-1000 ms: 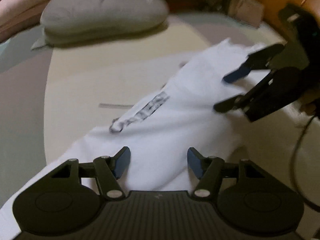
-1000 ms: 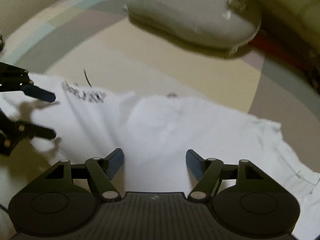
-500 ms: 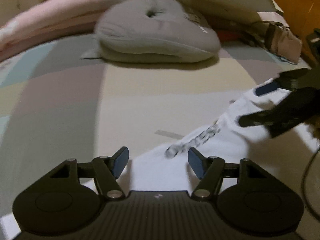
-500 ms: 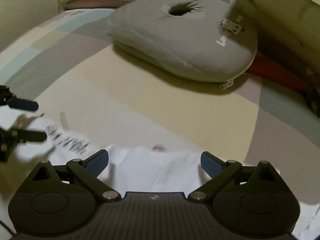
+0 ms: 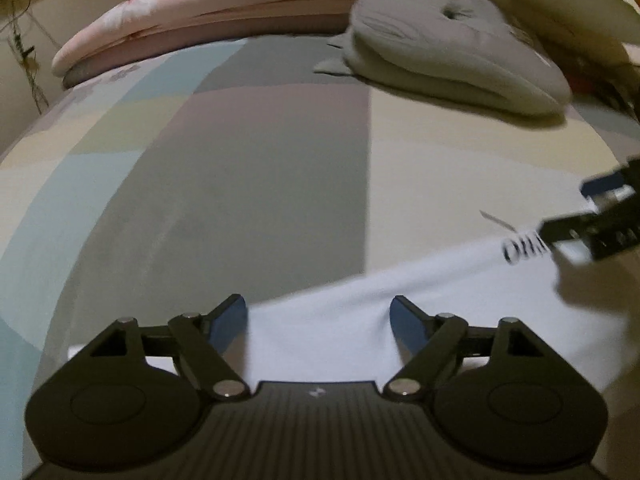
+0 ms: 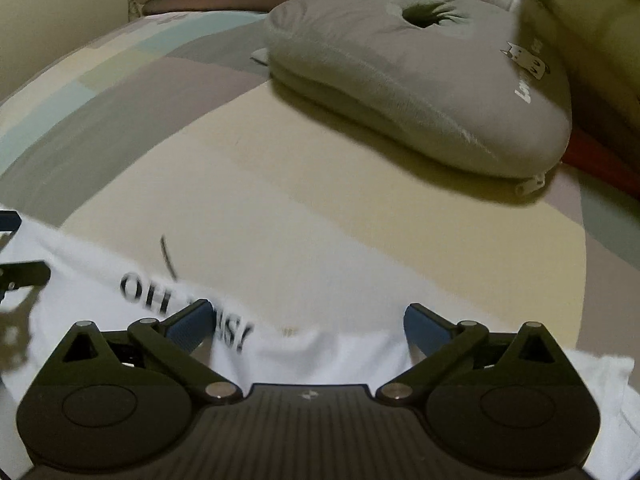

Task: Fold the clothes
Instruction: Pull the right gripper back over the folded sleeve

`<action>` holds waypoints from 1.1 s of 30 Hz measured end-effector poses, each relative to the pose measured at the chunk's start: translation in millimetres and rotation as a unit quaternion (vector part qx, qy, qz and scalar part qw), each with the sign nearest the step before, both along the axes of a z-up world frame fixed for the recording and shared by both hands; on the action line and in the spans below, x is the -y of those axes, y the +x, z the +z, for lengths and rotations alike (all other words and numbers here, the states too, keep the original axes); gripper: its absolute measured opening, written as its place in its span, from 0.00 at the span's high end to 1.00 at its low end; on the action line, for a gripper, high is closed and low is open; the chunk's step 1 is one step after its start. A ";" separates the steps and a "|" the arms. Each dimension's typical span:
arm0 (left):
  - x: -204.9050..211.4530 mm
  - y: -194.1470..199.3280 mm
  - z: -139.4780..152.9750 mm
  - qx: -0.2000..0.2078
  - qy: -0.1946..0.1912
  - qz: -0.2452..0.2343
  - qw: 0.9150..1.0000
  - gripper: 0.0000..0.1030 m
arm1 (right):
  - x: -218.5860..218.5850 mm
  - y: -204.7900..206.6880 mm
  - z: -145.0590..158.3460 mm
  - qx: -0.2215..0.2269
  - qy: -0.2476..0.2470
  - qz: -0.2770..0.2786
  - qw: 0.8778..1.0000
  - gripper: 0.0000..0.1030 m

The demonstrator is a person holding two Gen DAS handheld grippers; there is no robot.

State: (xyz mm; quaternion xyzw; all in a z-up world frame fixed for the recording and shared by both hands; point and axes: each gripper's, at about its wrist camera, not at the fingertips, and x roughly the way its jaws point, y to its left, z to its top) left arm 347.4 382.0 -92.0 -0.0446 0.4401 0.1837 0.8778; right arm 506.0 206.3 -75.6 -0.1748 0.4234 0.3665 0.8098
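Both views have tilted up toward the grey pillow (image 6: 420,80); left gripper (image 5: 319,316) and right gripper (image 6: 308,322) gape wide, empty, over the white shirt (image 5: 352,312), which lies loosely spread, unfinished.

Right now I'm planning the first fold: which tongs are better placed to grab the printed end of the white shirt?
Right. The right tongs are open directly over the black lettering; the left tongs hover over a plain part of the white shirt.

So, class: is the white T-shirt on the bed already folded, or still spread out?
Cannot tell. The white T-shirt lies flat on the bed, print showing, but both claws hide its near part.
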 end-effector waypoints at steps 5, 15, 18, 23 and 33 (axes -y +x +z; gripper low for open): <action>-1.8 -20.7 19.7 0.020 0.013 0.004 1.000 0.26 | 22.1 -36.9 27.5 -0.031 0.058 0.082 0.994 0.02; 17.3 -53.3 14.0 0.015 -0.010 0.023 1.000 0.27 | 6.4 -114.9 7.4 -0.131 0.105 0.215 0.962 0.04; 17.9 -56.4 15.1 0.007 -0.014 0.024 1.000 0.27 | 0.1 -119.9 2.5 -0.155 0.093 0.212 0.960 0.01; 24.9 -64.1 21.3 0.016 -0.026 0.017 0.999 0.28 | 13.5 -130.9 8.8 -0.186 0.081 0.229 0.952 0.04; 68.7 -40.1 15.0 0.038 -0.106 -0.064 0.992 0.38 | 55.2 -96.1 36.0 -0.082 0.056 0.157 0.983 0.05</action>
